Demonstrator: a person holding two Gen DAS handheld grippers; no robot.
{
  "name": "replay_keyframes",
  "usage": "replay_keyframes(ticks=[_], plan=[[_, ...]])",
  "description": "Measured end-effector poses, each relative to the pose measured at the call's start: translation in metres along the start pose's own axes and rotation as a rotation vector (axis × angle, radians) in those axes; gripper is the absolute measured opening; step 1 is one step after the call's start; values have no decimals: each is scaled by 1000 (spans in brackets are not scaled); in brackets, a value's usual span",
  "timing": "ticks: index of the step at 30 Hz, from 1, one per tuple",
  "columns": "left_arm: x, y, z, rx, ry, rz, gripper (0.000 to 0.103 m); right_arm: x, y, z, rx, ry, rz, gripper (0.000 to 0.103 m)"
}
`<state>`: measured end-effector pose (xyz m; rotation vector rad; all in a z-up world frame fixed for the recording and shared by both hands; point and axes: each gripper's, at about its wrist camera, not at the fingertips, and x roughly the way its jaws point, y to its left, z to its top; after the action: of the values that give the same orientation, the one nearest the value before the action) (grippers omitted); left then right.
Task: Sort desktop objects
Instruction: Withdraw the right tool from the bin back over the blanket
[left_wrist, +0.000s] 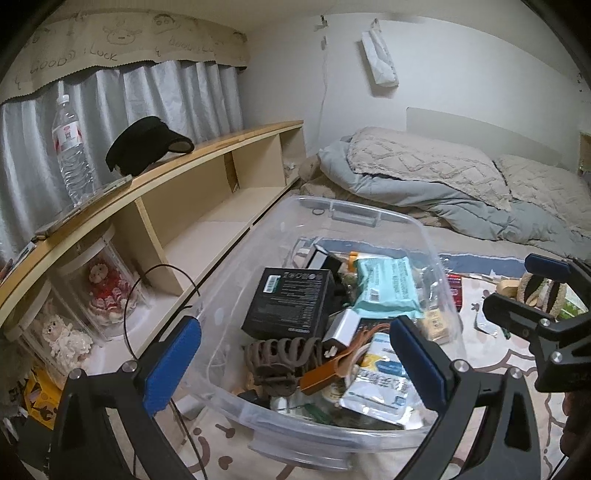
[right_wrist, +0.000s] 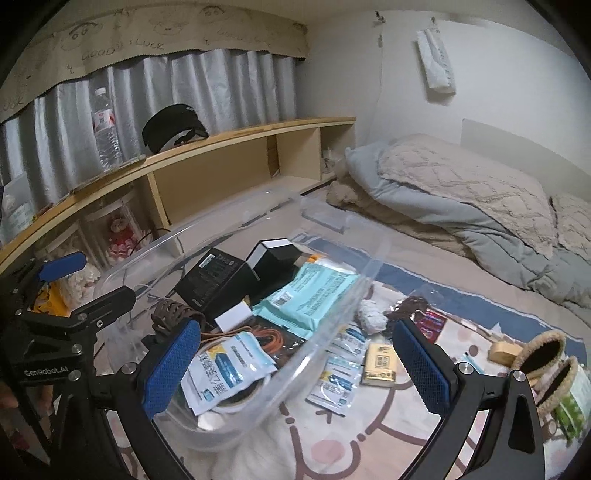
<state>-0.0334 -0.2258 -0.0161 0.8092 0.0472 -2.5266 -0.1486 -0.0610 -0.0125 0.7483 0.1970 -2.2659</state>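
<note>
A clear plastic bin (left_wrist: 436, 243) (right_wrist: 373, 266) stands on a patterned mat. Inside lie a black box (left_wrist: 291, 302) (right_wrist: 214, 280), a teal wipes pack (left_wrist: 388, 288) (right_wrist: 306, 295), a brown hair claw (left_wrist: 280, 358) (right_wrist: 173, 314), an orange strap (left_wrist: 325, 373) and a white-blue sachet (left_wrist: 380, 384) (right_wrist: 229, 369). My left gripper (left_wrist: 295, 365) is open and empty above the bin's near rim. My right gripper (right_wrist: 299, 369) is open and empty over the bin's right edge. Loose on the mat are sachets (right_wrist: 340, 373), a gold-wrapped bar (right_wrist: 380, 365), a white cloth wad (right_wrist: 373, 315) and a red packet (right_wrist: 430, 325).
A wooden shelf (left_wrist: 207, 155) runs along the left with a water bottle (left_wrist: 72, 147), a black visor (left_wrist: 147, 146) and dolls in jars (left_wrist: 105, 288) below. Rumpled bedding (left_wrist: 443, 177) lies behind. Woven slippers (right_wrist: 546, 358) and a wooden block (right_wrist: 504, 350) sit at the right.
</note>
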Motion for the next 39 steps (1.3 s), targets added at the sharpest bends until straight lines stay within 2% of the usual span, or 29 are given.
replay_keyframes(ticks=[25, 39], plan=[[-35, -67, 9, 40, -87, -139, 103, -108, -94, -28, 109, -124, -128, 103], [-45, -94, 14, 8, -106, -239, 103, -163, -153, -57, 174, -165, -264, 103]])
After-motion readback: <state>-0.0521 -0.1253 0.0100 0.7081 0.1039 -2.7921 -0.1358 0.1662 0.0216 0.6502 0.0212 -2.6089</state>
